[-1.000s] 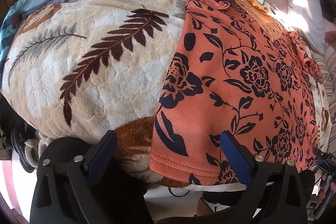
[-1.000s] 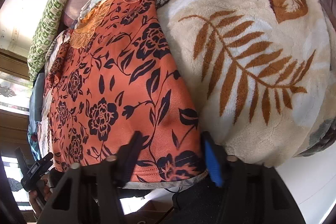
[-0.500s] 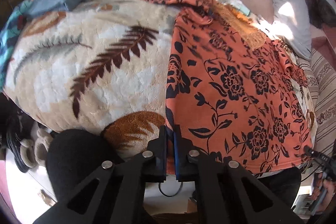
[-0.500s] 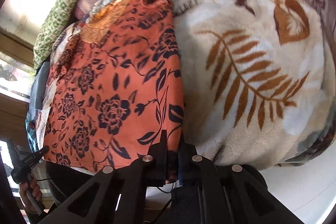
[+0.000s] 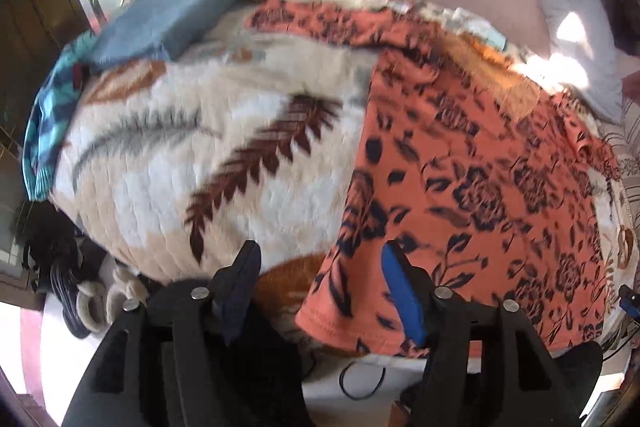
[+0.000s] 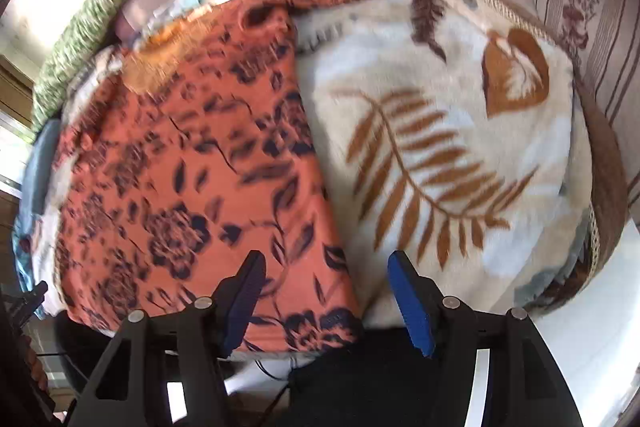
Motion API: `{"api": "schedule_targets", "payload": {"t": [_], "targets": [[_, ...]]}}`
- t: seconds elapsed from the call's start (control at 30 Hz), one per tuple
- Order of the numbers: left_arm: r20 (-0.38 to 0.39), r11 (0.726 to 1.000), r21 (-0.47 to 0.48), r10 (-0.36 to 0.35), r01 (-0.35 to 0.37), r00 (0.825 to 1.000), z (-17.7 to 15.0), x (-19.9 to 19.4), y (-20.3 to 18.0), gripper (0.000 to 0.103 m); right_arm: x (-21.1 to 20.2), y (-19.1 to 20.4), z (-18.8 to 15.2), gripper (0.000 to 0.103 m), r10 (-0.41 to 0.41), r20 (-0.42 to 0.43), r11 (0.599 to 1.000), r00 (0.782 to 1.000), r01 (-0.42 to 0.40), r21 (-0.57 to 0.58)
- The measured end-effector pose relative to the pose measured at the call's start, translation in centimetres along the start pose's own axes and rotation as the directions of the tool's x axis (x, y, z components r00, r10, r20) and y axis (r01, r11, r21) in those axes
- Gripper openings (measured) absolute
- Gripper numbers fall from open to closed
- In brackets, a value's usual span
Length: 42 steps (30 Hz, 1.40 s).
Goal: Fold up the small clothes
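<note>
Across the lower edge of both wrist views, the 2 tools have let go. Half a second ago each was pressed together on the hem of the orange floral top; now the left tool (image 5: 320,283) and the right tool (image 6: 322,285) both stand spread, their jaws opening, with no cloth pinched between the pads. A second ago they were also apart, so this reads as a brief pinch-and-release at the hem — a tug to straighten the garment, most likely, not the start of a fold.

The orange floral top (image 5: 472,187) lies flat on the leaf-print blanket (image 5: 224,163), filling the right half of the left wrist view and the left half of the right wrist view, with 1 sleeve stretched toward the upper middle of each frame. Its near hem drapes over the blanket's lower edge. In the left view the hem's left corner sits between the 2 fingers and a little beyond them, the right finger overlapping the cloth in the picture; in the right view the hem's right corner sits likewise between the fingers. Both frames are motion-blurred, so whether a pad brushes the fabric I cannot tell.

My judgement: the top is smoothed and laid out, and the folding proper is not yet begun — a fresh grip is needed first.
</note>
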<state>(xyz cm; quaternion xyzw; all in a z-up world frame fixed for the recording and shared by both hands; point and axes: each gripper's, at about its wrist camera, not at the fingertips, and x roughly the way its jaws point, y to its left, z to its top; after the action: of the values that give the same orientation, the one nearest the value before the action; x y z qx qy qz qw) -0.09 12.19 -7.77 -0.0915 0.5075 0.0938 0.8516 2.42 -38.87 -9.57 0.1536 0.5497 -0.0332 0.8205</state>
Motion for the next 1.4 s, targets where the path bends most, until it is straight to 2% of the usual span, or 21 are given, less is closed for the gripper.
{"api": "schedule_targets", "payload": {"t": [0.07,0.13,0.17,0.23,0.27,0.3,0.33,0.37,0.43,0.47,0.53,0.6,0.7,0.83,0.97,1.03,1.07,1.17,1.2,1.3,1.4], "targets": [[0.085,0.999,0.024,-0.033,0.031,0.996,1.4,-0.9,-1.7,0.085,-1.4,0.9,1.2,0.073,0.144,0.068,0.989,0.987,-0.145,0.014],[0.114,0.996,0.064,-0.076,0.069,0.991,2.1,-0.7,-3.9,0.086,-0.6,2.0,1.7,0.078,0.256,0.080,0.966,0.963,-0.258,0.016],[0.102,0.992,0.091,-0.101,0.091,0.990,2.2,-0.1,-5.1,0.086,1.0,2.5,1.7,0.081,0.286,0.051,0.957,0.957,-0.288,0.028],[0.033,0.978,0.152,-0.150,0.143,0.988,2.1,3.0,-7.7,0.086,6.0,3.2,0.8,0.081,0.319,-0.086,0.946,0.944,-0.313,0.079],[-0.036,0.973,0.177,-0.142,0.146,0.989,1.7,5.2,-9.1,0.086,8.8,2.9,0.4,0.080,0.311,-0.190,0.948,0.931,-0.288,0.136],[-0.125,0.971,0.195,-0.116,0.139,0.985,1.2,7.6,-9.8,0.086,10.0,2.3,0.3,0.079,0.323,-0.225,0.941,0.919,-0.286,0.184],[-0.219,0.972,0.206,-0.063,0.110,0.974,0.4,9.9,-10.2,0.086,9.1,2.0,0.7,0.079,0.353,-0.194,0.927,0.915,-0.315,0.203],[-0.271,0.974,0.215,-0.017,0.078,0.962,-0.3,11.3,-10.2,0.087,8.0,1.8,1.8,0.078,0.379,-0.174,0.915,0.909,-0.341,0.214],[-0.171,0.970,0.232,-0.026,0.066,0.985,-0.3,10.2,-10.4,0.090,4.6,0.5,4.7,0.078,0.396,-0.047,0.901,0.917,-0.378,0.213],[-0.170,0.969,0.238,-0.023,0.064,0.985,-0.2,10.0,-10.7,0.090,3.2,-0.5,6.5,0.078,0.397,0.025,0.892,0.917,-0.393,0.222],[-0.161,0.965,0.252,-0.038,0.078,0.986,0.5,9.3,-11.3,0.089,1.9,-3.2,10.3,0.078,0.376,0.148,0.877,0.915,-0.403,0.262],[-0.079,0.962,0.265,-0.051,0.070,0.996,1.1,8.1,-11.7,0.090,2.0,-6.7,14.3,0.078,0.333,0.253,0.853,0.908,-0.405,0.329],[-0.035,0.955,0.286,-0.077,0.084,0.996,1.9,7.9,-12.0,0.090,4.6,-10.8,20.3,0.078,0.279,0.349,0.804,0.895,-0.416,0.426],[-0.102,0.968,0.238,-0.055,0.078,0.993,2.1,9.9,-11.0,0.090,8.4,-15.0,26.3,0.071,0.147,0.354,0.799,0.924,-0.322,0.508],[-0.082,0.982,0.172,-0.069,0.083,0.994,2.4,10.2,-9.4,0.090,10.9,-18.4,28.8,0.070,0.052,0.300,0.800,0.953,-0.219,0.559],[-0.074,0.983,0.153,-0.087,0.098,0.993,2.4,10.2,-9.1,0.090,11.8,-18.8,29.6,0.070,0.025,0.294,0.798,0.955,-0.196,0.570],[-0.073,0.983,0.150,-0.092,0.102,0.993,2.4,10.4,-8.9,0.090,12.1,-19.0,29.8,0.064,0.024,0.292,0.799,0.956,-0.194,0.569],[-0.075,0.982,0.160,-0.092,0.103,0.993,2.5,10.5,-8.8,0.090,13.0,-18.9,31.0,0.016,-0.030,0.233,0.826,0.972,-0.107,0.553],[-0.069,0.981,0.164,-0.091,0.102,0.993,2.4,10.3,-8.7,0.090,13.2,-18.8,31.2,0.011,-0.037,0.232,0.838,0.972,-0.097,0.537],[-0.046,0.982,0.157,-0.102,0.108,0.994,2.3,9.8,-8.1,0.090,11.0,-15.0,32.2,0.009,-0.062,0.285,0.907,0.956,-0.065,0.416],[-0.030,0.984,0.123,-0.126,0.128,0.992,2.3,9.4,-7.2,0.090,7.8,-9.0,33.0,0.008,0.008,0.371,0.953,0.929,-0.120,0.279]]}}
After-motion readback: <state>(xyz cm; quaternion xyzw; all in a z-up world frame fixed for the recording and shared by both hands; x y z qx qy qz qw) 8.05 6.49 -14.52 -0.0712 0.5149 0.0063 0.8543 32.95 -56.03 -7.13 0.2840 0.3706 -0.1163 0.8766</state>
